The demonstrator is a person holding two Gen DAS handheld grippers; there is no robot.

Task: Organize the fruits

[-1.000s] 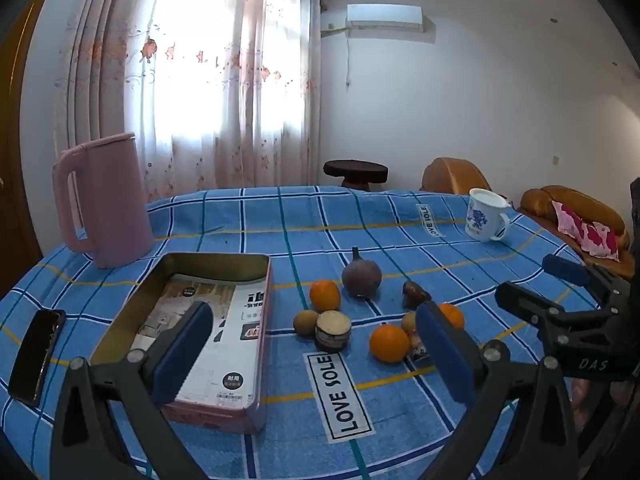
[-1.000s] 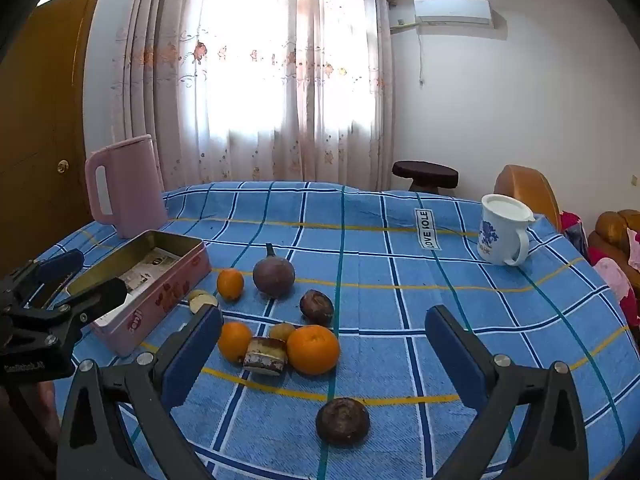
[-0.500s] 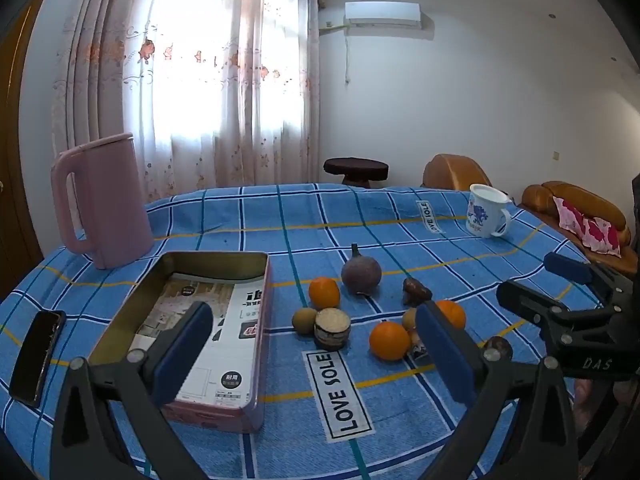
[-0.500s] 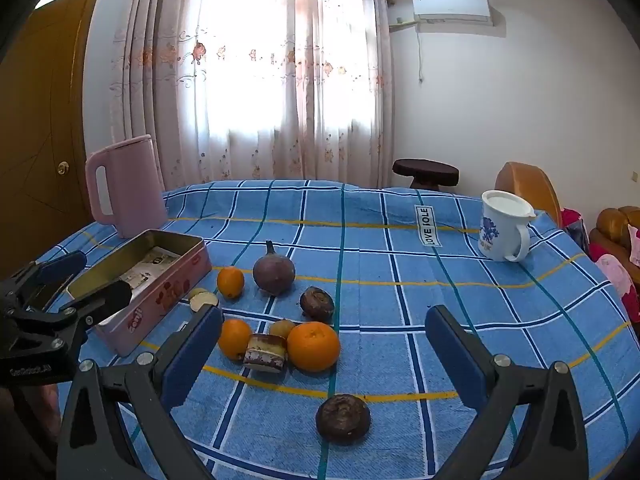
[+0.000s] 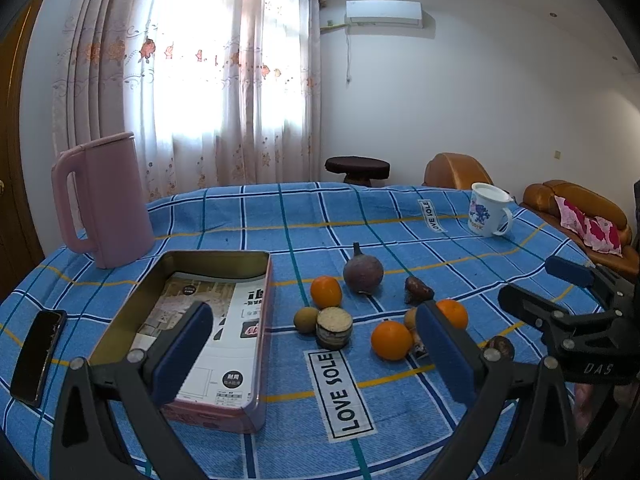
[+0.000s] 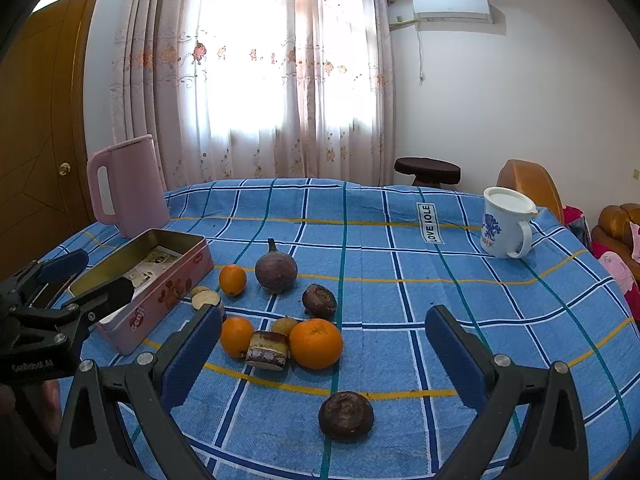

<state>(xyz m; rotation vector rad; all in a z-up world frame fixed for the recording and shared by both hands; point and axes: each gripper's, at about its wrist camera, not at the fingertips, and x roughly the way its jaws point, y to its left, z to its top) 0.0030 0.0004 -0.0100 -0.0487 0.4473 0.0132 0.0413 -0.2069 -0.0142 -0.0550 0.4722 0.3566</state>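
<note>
Fruits lie loose on the blue checked tablecloth (image 6: 400, 280): three oranges, the nearest (image 6: 316, 343), a purple round fruit with a stem (image 6: 276, 271), dark brown fruits (image 6: 346, 415) (image 6: 319, 301), a small tan fruit (image 5: 306, 319) and cut pieces (image 5: 334, 327) (image 6: 267, 350). An open pink tin (image 5: 192, 328) with printed paper inside lies left of them. My left gripper (image 5: 310, 356) is open and empty, above the tin's right edge. My right gripper (image 6: 324, 360) is open and empty, above the nearest fruits.
A pink kettle (image 5: 102, 204) stands at the back left. A white mug (image 6: 506, 228) stands at the back right. A black phone (image 5: 38, 354) lies at the left table edge. Sofa and chairs stand beyond the table's right side.
Both grippers have barely shifted; the views are almost the same. No fruit has moved.
</note>
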